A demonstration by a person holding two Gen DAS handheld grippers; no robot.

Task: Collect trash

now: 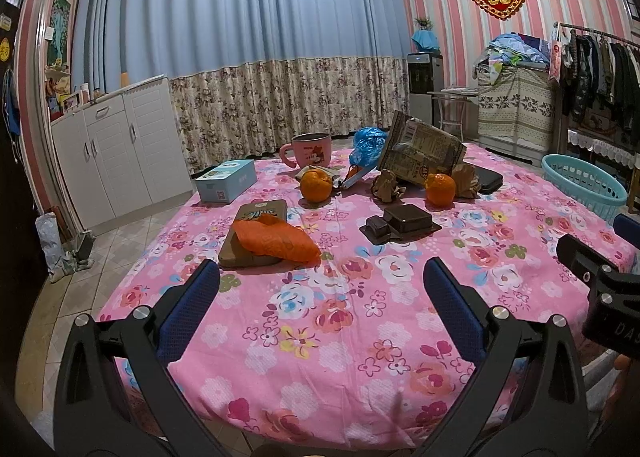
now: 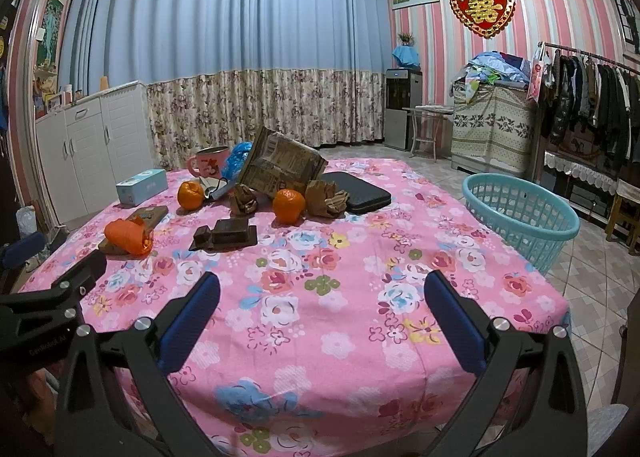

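Trash lies across the far half of a pink floral table [image 1: 320, 337] [image 2: 320, 337]: a crumpled orange plastic bag [image 1: 276, 239] [image 2: 126, 235], a dark brown plastic tray [image 1: 400, 223] [image 2: 226, 237], crumpled brown paper [image 1: 386, 185] [image 2: 244, 199], a big torn brown package [image 1: 420, 153] [image 2: 280, 163] and a blue plastic bag [image 1: 368, 143] [image 2: 236, 155]. A teal basket [image 1: 584, 183] [image 2: 520, 215] stands at the table's right side. My left gripper [image 1: 320, 277] and right gripper [image 2: 320, 287] both hover open over the near tablecloth, holding nothing.
Two oranges [image 1: 316, 185] [image 1: 440, 187], a pink mug [image 1: 310, 149], a light blue box [image 1: 226, 181], a flat brown tin under the orange bag [image 1: 256, 217] and a black case [image 2: 356, 191] also sit on the table. White cabinets [image 1: 116, 153] stand left, a clothes rack [image 2: 592, 105] right.
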